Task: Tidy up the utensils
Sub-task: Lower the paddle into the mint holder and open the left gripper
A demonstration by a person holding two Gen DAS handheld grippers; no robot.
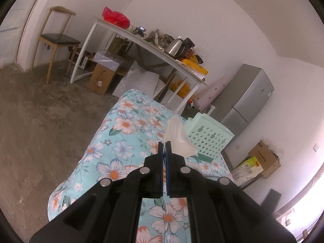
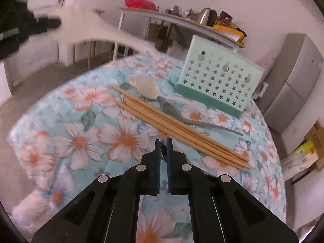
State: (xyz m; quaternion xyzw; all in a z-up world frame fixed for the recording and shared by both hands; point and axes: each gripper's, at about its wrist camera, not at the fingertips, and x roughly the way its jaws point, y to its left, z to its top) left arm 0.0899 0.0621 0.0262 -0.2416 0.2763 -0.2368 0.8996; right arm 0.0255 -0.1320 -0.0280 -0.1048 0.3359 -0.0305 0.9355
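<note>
Carrying a white spoon (image 1: 178, 135) clamped in the left tool (image 1: 164, 144) toward the green holder (image 1: 208, 137) just ahead (right tool (image 2: 163, 141) pinching something small, unidentifiable).

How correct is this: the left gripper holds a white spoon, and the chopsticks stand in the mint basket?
One error: the chopsticks lie on the floral cloth near the mint basket, not in it, as the right wrist view shows. The left gripper does hold a white spoon.
</note>
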